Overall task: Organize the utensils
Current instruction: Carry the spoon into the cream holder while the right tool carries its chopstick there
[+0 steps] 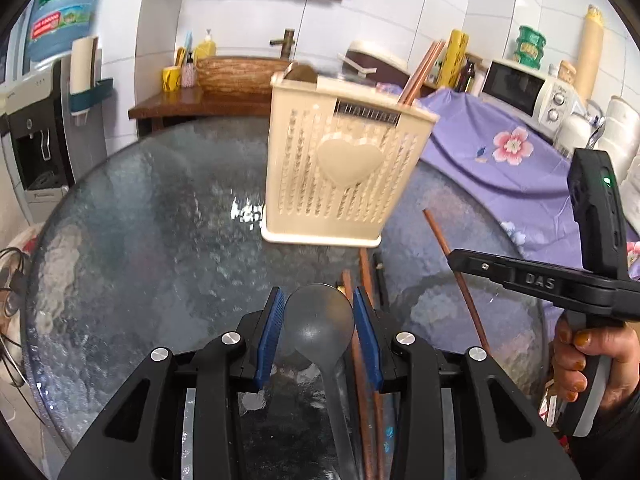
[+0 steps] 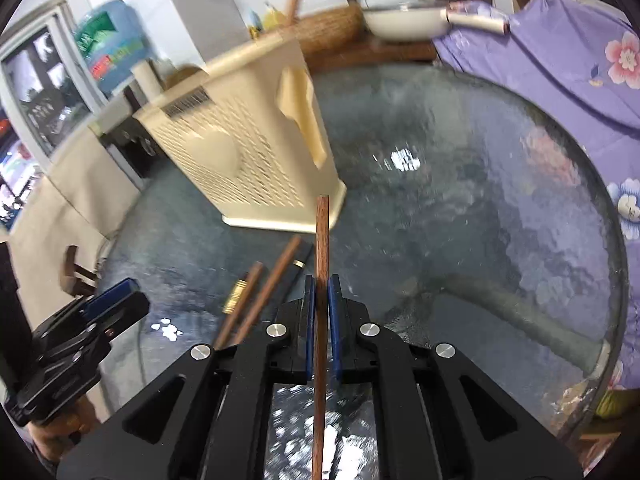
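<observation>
A cream slotted utensil holder (image 1: pixel 340 168) with a heart on its front stands on the round glass table (image 1: pixel 152 240); chopsticks (image 1: pixel 420 76) lean out of its top. My left gripper (image 1: pixel 319 300) is shut on the bowl of a translucent grey spoon (image 1: pixel 320 320), held above the table. Several brown chopsticks (image 1: pixel 366 380) lie on the glass under it. In the right wrist view my right gripper (image 2: pixel 321 284) is shut on a single brown chopstick (image 2: pixel 322 232) that points toward the holder (image 2: pixel 248 148). Loose chopsticks (image 2: pixel 264 292) lie to its left, near the left gripper (image 2: pixel 96 312).
A purple flowered cloth (image 1: pixel 500 152) covers the surface right of the table, with a microwave (image 1: pixel 520 88) behind it. A wooden basin (image 1: pixel 240 74) and tap sit on a shelf at the back. A water dispenser (image 1: pixel 40 128) stands at the left. A hand (image 1: pixel 588 360) holds the right gripper's handle.
</observation>
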The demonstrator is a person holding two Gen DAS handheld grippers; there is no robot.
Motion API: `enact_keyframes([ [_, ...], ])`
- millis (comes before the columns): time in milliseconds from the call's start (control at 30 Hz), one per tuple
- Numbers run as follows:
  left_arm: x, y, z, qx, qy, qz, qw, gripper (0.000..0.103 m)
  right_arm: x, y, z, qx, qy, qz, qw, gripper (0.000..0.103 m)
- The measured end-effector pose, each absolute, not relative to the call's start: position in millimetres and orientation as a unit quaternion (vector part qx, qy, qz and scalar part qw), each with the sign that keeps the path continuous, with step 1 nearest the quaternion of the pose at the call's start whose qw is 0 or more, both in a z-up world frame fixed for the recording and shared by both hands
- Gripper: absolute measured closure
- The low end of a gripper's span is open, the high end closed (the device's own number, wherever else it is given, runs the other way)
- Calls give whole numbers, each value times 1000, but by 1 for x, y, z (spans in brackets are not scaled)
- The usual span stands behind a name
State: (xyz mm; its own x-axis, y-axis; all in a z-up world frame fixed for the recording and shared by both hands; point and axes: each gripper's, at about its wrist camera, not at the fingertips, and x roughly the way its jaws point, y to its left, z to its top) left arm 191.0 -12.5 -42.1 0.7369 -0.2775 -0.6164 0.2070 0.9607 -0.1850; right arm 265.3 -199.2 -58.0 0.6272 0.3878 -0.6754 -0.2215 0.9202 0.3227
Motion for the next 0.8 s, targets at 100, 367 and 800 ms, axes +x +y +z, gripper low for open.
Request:
enact_keyframes([
  [100,183,-14,-28,-51,319,-135,937,68,251,-200,-37,104,365,194,905,96],
  [367,168,-15,-6,-53,290,-148,944,68,223,-203,-5,114,321,240,909,96],
  [800,159,-14,10,-56,270,-159,948,68,210,-205,15,109,300,253,913,96],
])
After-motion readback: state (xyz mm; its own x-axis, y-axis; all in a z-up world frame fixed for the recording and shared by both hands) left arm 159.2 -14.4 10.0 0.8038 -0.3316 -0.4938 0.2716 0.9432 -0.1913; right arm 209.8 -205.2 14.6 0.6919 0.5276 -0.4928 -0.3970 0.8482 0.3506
